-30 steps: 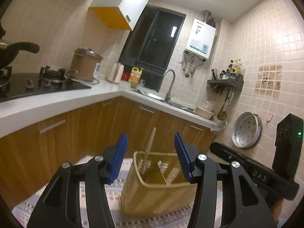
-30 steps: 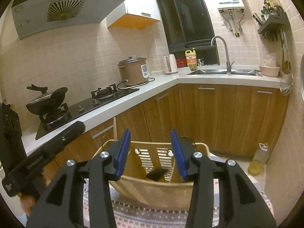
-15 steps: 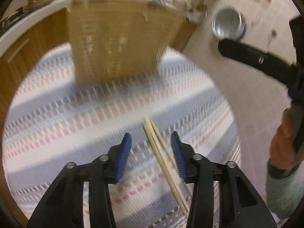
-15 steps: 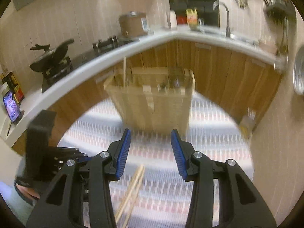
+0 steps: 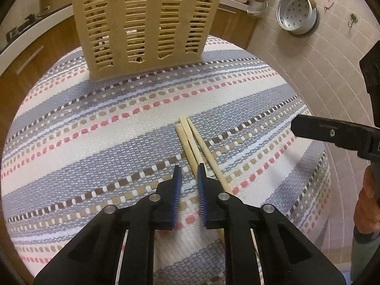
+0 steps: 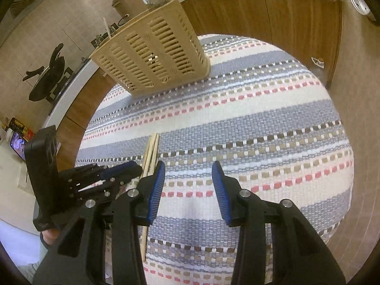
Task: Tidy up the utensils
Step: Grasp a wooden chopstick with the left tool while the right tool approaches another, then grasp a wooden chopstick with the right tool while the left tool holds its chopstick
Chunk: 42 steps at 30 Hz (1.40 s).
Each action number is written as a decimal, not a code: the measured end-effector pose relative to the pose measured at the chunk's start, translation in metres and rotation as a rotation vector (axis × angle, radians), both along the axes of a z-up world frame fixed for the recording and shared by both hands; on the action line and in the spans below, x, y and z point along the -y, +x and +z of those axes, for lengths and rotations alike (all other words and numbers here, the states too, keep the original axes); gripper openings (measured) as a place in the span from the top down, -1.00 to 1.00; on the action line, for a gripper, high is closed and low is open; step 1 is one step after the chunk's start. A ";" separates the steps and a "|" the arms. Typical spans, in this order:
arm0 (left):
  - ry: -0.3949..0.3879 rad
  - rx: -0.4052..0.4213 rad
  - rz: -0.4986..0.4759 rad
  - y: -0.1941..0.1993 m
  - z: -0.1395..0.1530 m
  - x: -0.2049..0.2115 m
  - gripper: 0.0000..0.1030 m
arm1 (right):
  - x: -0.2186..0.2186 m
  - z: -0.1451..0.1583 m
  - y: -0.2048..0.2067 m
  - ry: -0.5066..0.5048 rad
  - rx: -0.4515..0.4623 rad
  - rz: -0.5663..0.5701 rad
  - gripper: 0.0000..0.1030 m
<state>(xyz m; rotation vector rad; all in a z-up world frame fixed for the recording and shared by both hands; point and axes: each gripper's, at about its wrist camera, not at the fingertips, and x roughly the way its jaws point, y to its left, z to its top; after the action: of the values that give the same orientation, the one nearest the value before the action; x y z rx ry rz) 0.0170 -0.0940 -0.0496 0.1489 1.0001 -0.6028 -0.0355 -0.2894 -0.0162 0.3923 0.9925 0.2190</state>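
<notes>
Worktop [image 5: 71, 142] under a striped woven mat fills both views, with wooden kitchen cabinets [image 6: 273, 16] curving round behind it. Next in size is the beige slotted utensil basket [image 5: 147, 23], standing at the far edge of the mat, well apart from the work. Smaller still, the left tongs [image 5: 188, 178] point steeply down with their jaws closing to a narrow gap around the near stretch of the wooden chopsticks [image 5: 190, 140], which lie loose on the mat in a small bundle; whether the pads already press on a stick I cannot tell. The right tongs [image 6: 187, 178] hover just beside them, jaws closing slightly, moderately apart with nothing between.

The likely trouble: the sticks lie fanned, so the narrowing jaws may pinch only one and nudge the others aside, or scrape the mat. A grip this near one end could also let the long sticks droop or swivel on the lift.

A perforated metal steamer pan [image 5: 298, 11] hangs on the tiled wall, out of the way. Nothing lies between sticks and basket, though the right tongs crowd the left.
</notes>
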 end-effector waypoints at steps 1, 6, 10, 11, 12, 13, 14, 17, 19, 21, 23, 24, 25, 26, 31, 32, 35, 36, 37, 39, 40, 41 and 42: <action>0.003 0.001 0.001 0.000 -0.001 -0.001 0.80 | 0.000 -0.001 0.000 0.001 -0.004 0.001 0.27; 0.034 0.001 0.008 0.005 -0.002 0.012 0.78 | 0.000 -0.008 0.005 0.014 -0.026 0.002 0.27; 0.061 0.019 0.005 0.004 -0.001 0.020 0.70 | 0.000 -0.009 0.008 0.025 -0.030 0.002 0.27; 0.059 0.018 0.004 0.003 -0.001 0.019 0.69 | 0.000 -0.009 0.009 0.024 -0.030 0.001 0.27; 0.046 0.007 0.007 0.004 -0.001 0.018 0.68 | 0.000 -0.010 0.009 0.024 -0.030 0.001 0.27; 0.032 -0.003 0.011 0.004 -0.002 0.016 0.68 | 0.001 -0.010 0.009 0.025 -0.030 0.002 0.27; 0.025 -0.008 0.012 0.005 -0.002 0.015 0.68 | 0.002 -0.010 0.009 0.026 -0.030 0.002 0.27; 0.052 0.012 0.006 0.002 -0.002 0.019 0.68 | 0.003 -0.012 0.010 0.027 -0.036 -0.001 0.27; 0.062 0.023 0.010 0.000 -0.001 0.020 0.67 | 0.004 -0.013 0.010 0.030 -0.040 -0.003 0.27; 0.084 0.042 0.017 -0.001 -0.002 0.023 0.67 | 0.003 -0.013 0.009 0.026 -0.041 -0.005 0.27; 0.127 0.078 0.014 -0.004 -0.003 0.030 0.67 | 0.002 -0.012 0.009 0.011 -0.041 -0.009 0.27; 0.159 0.105 0.007 -0.007 -0.004 0.034 0.67 | 0.002 -0.011 0.009 0.001 -0.041 -0.010 0.27; 0.181 0.124 -0.001 -0.009 -0.005 0.036 0.68 | 0.001 -0.010 0.009 -0.007 -0.041 -0.010 0.27; 0.196 0.139 -0.002 -0.010 -0.005 0.036 0.79 | 0.000 -0.009 0.010 -0.015 -0.043 -0.007 0.27; 0.160 0.108 0.015 -0.001 -0.003 0.016 0.92 | -0.022 -0.008 0.023 -0.075 -0.080 0.054 0.27; 0.145 0.100 0.021 0.001 -0.002 0.010 0.92 | -0.029 -0.009 0.026 -0.085 -0.087 0.073 0.29; 0.053 0.044 0.044 0.008 -0.001 -0.009 0.92 | -0.051 -0.011 0.037 -0.123 -0.111 0.128 0.46; 0.028 0.032 0.051 0.010 0.001 -0.015 0.92 | -0.058 -0.012 0.042 -0.129 -0.121 0.141 0.51; 0.007 0.020 0.055 0.011 0.002 -0.020 0.92 | -0.062 -0.012 0.045 -0.133 -0.129 0.145 0.53; -0.039 -0.009 0.062 0.013 0.004 -0.030 0.92 | -0.072 -0.012 0.054 -0.161 -0.144 0.147 0.61; -0.057 -0.018 0.063 0.014 0.004 -0.034 0.92 | -0.076 -0.013 0.058 -0.171 -0.154 0.148 0.63; -0.070 -0.025 0.063 0.014 0.005 -0.037 0.92 | -0.078 -0.014 0.061 -0.175 -0.168 0.144 0.66; -0.089 -0.036 0.066 0.015 0.006 -0.041 0.92 | -0.080 -0.016 0.064 -0.170 -0.182 0.140 0.70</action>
<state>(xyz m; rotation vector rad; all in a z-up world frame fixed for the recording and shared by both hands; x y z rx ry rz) 0.0323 -0.0528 -0.0439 0.0269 1.0072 -0.5904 0.0284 -0.2092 -0.0323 0.1898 1.2098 0.2263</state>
